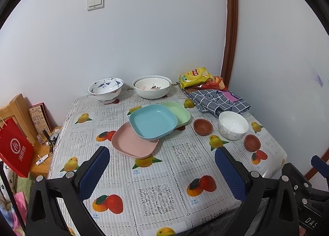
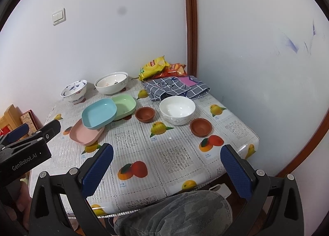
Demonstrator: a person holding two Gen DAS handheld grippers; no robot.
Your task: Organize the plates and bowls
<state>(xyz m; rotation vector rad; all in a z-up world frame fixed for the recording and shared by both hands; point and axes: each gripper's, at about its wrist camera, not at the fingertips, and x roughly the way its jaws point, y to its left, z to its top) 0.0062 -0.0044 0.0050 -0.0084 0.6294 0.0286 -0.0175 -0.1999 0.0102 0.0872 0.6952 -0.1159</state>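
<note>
A blue plate point(image 1: 153, 121) point(image 2: 99, 116) lies across a pink plate point(image 1: 131, 143) point(image 2: 86, 134) and a green plate point(image 1: 181, 113) point(image 2: 125, 105) mid-table. A white bowl point(image 1: 233, 124) point(image 2: 177, 111) stands between two small brown bowls point(image 1: 202, 127) point(image 1: 251, 143) point(image 2: 145, 114) point(image 2: 200, 127). A blue-patterned bowl point(image 1: 105, 88) point(image 2: 74, 90) and a large white bowl point(image 1: 151, 86) point(image 2: 111, 82) stand at the back. My left gripper point(image 1: 162, 167) is open and empty above the front of the table. My right gripper point(image 2: 167, 166) is open and empty, also near the front edge.
Snack bags point(image 1: 195, 76) point(image 2: 156, 67) and a checked cloth point(image 1: 220, 101) point(image 2: 176, 87) lie at the back right corner. A red bag point(image 1: 15, 149) and a wooden stool with small items point(image 1: 44, 147) stand left of the table. Walls close off the back and right.
</note>
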